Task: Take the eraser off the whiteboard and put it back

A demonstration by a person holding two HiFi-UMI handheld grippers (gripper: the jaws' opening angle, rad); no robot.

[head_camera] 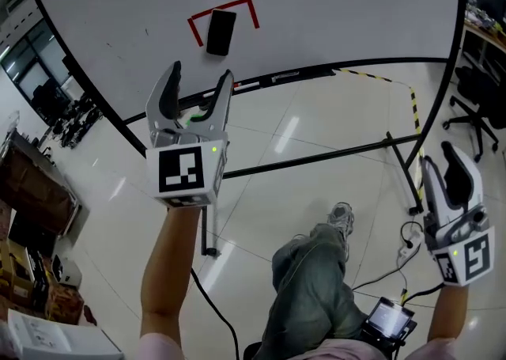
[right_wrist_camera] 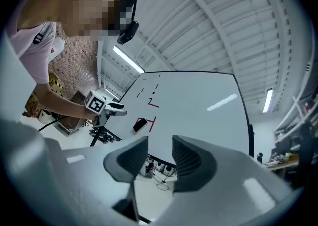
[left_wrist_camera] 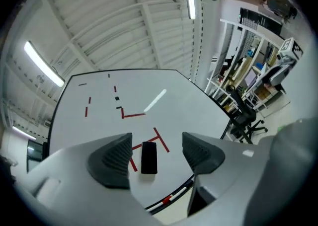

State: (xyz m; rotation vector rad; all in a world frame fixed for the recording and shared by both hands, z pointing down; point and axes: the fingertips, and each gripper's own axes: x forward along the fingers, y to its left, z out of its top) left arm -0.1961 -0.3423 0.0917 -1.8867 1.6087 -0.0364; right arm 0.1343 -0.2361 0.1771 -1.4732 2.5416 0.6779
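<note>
The black eraser (head_camera: 220, 32) sticks on the whiteboard (head_camera: 340, 10), framed by red tape marks (head_camera: 250, 4). My left gripper (head_camera: 202, 73) is raised in front of the board, below the eraser and apart from it, jaws wide open and empty. In the left gripper view the eraser (left_wrist_camera: 149, 158) shows through the gap of the open left gripper (left_wrist_camera: 156, 139), still some way off. My right gripper (head_camera: 443, 162) hangs low at the right, jaws a little apart, nothing between them. The right gripper view looks past the right gripper (right_wrist_camera: 160, 158) to the eraser (right_wrist_camera: 139, 124) and the left gripper (right_wrist_camera: 119, 109).
The whiteboard stands on a black frame with a crossbar (head_camera: 316, 159) and feet on the tiled floor. A black office chair (head_camera: 474, 105) stands at the right, a power strip with cables (head_camera: 407, 249) lies near my feet, and cluttered shelves (head_camera: 32, 216) stand at the left.
</note>
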